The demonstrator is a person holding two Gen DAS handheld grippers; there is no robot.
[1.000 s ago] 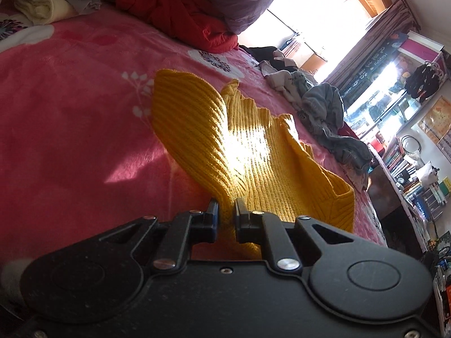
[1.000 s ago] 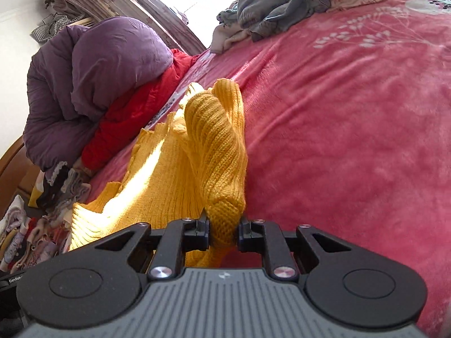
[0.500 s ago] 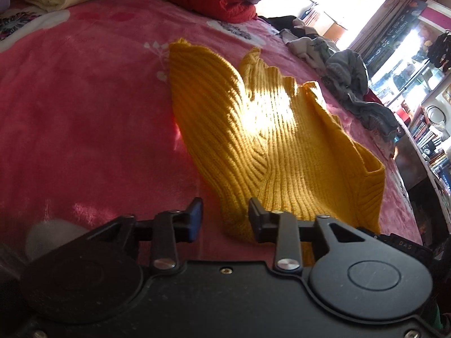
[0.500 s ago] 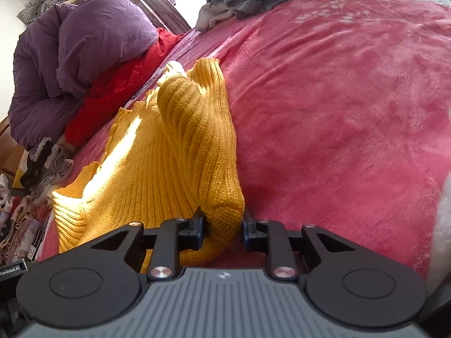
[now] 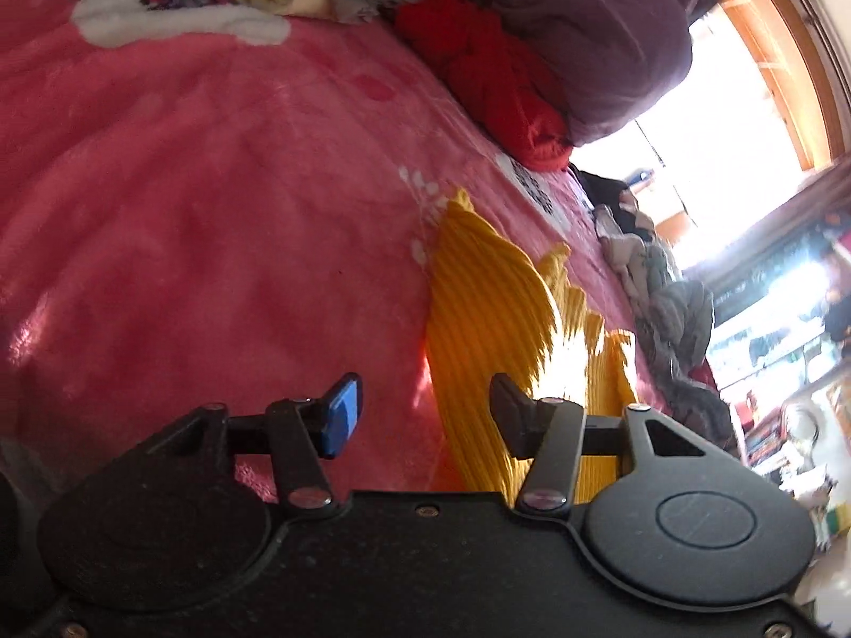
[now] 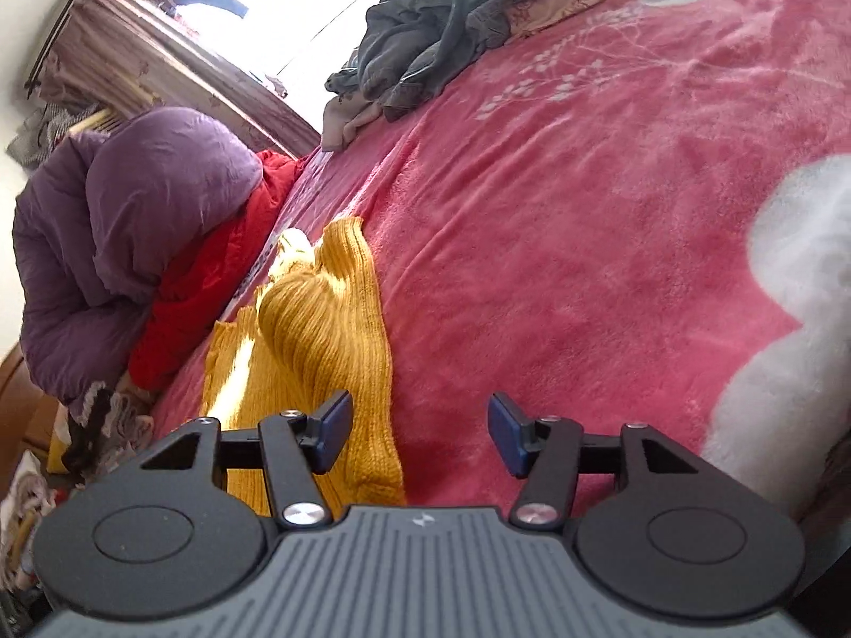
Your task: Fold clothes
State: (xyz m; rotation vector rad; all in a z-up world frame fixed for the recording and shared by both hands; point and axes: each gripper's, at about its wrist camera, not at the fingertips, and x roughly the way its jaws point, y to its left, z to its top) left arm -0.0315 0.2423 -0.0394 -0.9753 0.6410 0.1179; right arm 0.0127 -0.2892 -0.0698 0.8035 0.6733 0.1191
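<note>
Setting: a bed covered by a pink fleece blanket [image 5: 202, 223] with white flower prints, lit by a bright window.
Sweater: a yellow ribbed knit sweater [image 5: 489, 319] lies on the blanket, partly folded over itself, with a patch of sunlight across it. From the right wrist view the same yellow ribbed knit sweater [image 6: 324, 340] lies to the left of centre, one thick fold bunched on top.
Left gripper: the left gripper [image 5: 425, 414] hangs just above the sweater's near edge, its jaws spread wide and holding nothing; the right-hand finger overlaps the knit in the view.
Right gripper: the right gripper [image 6: 420, 436] is also spread wide and empty, over bare blanket just beside the sweater's edge.
Other laundry: a purple padded jacket [image 6: 127, 234] and a red garment [image 6: 213, 287] lie heaped beyond the sweater; a grey clothes pile [image 6: 425, 26] sits near the far edge of the bed.
</note>
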